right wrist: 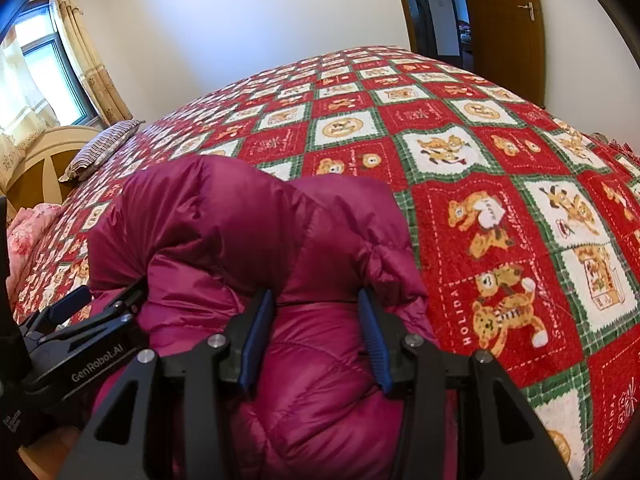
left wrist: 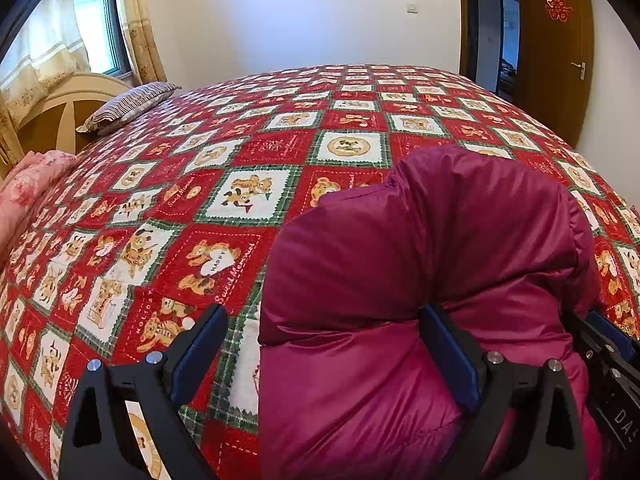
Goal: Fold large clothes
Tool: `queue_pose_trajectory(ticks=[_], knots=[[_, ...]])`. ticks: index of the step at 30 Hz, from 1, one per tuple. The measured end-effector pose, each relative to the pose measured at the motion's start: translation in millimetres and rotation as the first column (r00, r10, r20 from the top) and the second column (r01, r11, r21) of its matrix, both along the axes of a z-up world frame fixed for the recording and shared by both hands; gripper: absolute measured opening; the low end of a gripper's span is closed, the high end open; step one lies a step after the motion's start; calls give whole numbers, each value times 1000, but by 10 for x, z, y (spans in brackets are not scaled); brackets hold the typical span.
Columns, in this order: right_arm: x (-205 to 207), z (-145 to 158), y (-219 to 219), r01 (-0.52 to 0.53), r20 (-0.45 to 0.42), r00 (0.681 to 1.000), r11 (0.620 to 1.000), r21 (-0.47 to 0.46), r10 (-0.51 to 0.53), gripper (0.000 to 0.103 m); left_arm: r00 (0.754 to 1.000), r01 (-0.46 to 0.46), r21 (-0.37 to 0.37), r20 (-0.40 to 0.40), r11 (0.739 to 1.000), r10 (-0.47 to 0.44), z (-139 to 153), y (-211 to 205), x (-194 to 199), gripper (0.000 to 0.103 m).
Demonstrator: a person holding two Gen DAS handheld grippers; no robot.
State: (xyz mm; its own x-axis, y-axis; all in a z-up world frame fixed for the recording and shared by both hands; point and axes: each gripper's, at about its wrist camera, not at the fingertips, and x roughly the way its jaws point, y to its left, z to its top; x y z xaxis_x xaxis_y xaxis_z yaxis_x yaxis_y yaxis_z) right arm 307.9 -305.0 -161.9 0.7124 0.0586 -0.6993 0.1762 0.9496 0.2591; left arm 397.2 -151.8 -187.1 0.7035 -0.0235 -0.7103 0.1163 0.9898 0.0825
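- The bed (left wrist: 248,184) fills both views, its bear quilt spread flat.
- My maroon padded jacket (left wrist: 420,264) is bunched low in the frame, at the near edge.
- I'd carry the fold evenly: right hand-held gripper (right wrist: 316,336) straddles puffy cloth, not visibly pinched; left hand-held gripper (left wrist: 324,348) is spread wide.

A bed (left wrist: 280,152) with a red, white and green teddy-bear quilt (right wrist: 500,208) fills the space ahead of the claw. Far left, a cream headboard (left wrist: 60,100), a striped pillow (left wrist: 128,106) and a pink blanket (left wrist: 32,184). Behind them a bright window (left wrist: 94,24) with beige curtains (left wrist: 140,32). White wall (left wrist: 300,12) beyond; wooden door (left wrist: 554,48) far right, ajar.
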Motion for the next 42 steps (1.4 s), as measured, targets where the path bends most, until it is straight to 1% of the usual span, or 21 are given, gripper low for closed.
queue_pose_trajectory(ticks=[8, 15, 17, 19, 20, 21, 22, 23, 24, 25, 27, 29, 30, 32, 34, 35, 38, 40, 42], knots=[[0, -17, -14, 3, 13, 1000, 1000, 13, -3, 48, 1000, 1, 1, -1, 1000, -1, -6, 5, 1, 97], [0, -12, -6, 4, 8, 1000, 1000, 1, -4, 47, 1000, 4, -5, -6, 1000, -4, -10, 12, 8, 97], [-10, 7, -21, 1, 7, 1000, 1000, 8, -1, 47, 1000, 17, -5, -10, 1000, -17, 22, 13, 3, 97], [-68, 73, -42, -6, 14, 1000, 1000, 2, 6, 49, 998, 49, -40, -31, 998, -50, 90, 104, -48, 97], [-145, 143, -58, -3, 32, 999, 1000, -14, 4, 50, 998, 50, -64, -45, 997, -52, 122, 159, -82, 97], [-249, 229, -92, 6, 63, 998, 1000, -26, -5, 52, 997, 50, -109, -59, 993, -57, 170, 245, -153, 97], [-330, 293, -130, 15, 90, 996, 999, -30, -12, 59, 995, 60, -171, -65, 983, -73, 238, 356, -258, 97], [-436, 360, -208, 30, 121, 992, 999, -26, -27, 64, 994, 72, -198, -61, 978, -86, 274, 401, -325, 97], [-515, 400, -281, 42, 135, 990, 999, -21, -39, 74, 993, 93, -223, -49, 970, -106, 321, 455, -421, 97], [-558, 413, -326, 46, 136, 990, 999, -22, -43, 78, 992, 107, -224, -38, 969, -118, 352, 495, -509, 97], [-596, 395, -386, 39, 115, 993, 999, -33, -34, 78, 992, 112, -208, -31, 972, -121, 353, 494, -595, 97], [-583, 321, -408, 24, 83, 996, 999, -31, -22, 77, 988, 132, -188, -54, 973, -145, 287, 433, -624, 97], [-580, 282, -406, 25, 80, 996, 999, -22, -23, 77, 987, 139, -173, -61, 975, -152, 247, 395, -642, 97], [-574, 190, -401, 14, 57, 998, 1000, 0, -14, 77, 987, 151, -150, -40, 977, -159, 210, 359, -695, 97], [-564, 102, -404, 9, 38, 999, 999, 36, -10, 77, 985, 165, -117, -30, 979, -170, 167, 313, -747, 97], [-577, 60, -413, 4, 33, 999, 998, 61, -6, 77, 984, 172, -112, -27, 979, -176, 152, 312, -758, 97], [-582, 20, -417, -13, 34, 999, 995, 99, 10, 77, 981, 186, -111, -30, 976, -190, 109, 315, -766, 97], [-574, 6, -374, -50, 27, 999, 991, 121, 48, 73, 981, 184, -128, -36, 974, -190, 85, 337, -759, 97], [-560, -15, -312, -68, 24, 998, 990, 124, 65, 72, 980, 190, -137, -38, 972, -197, 62, 339, -750, 97]])
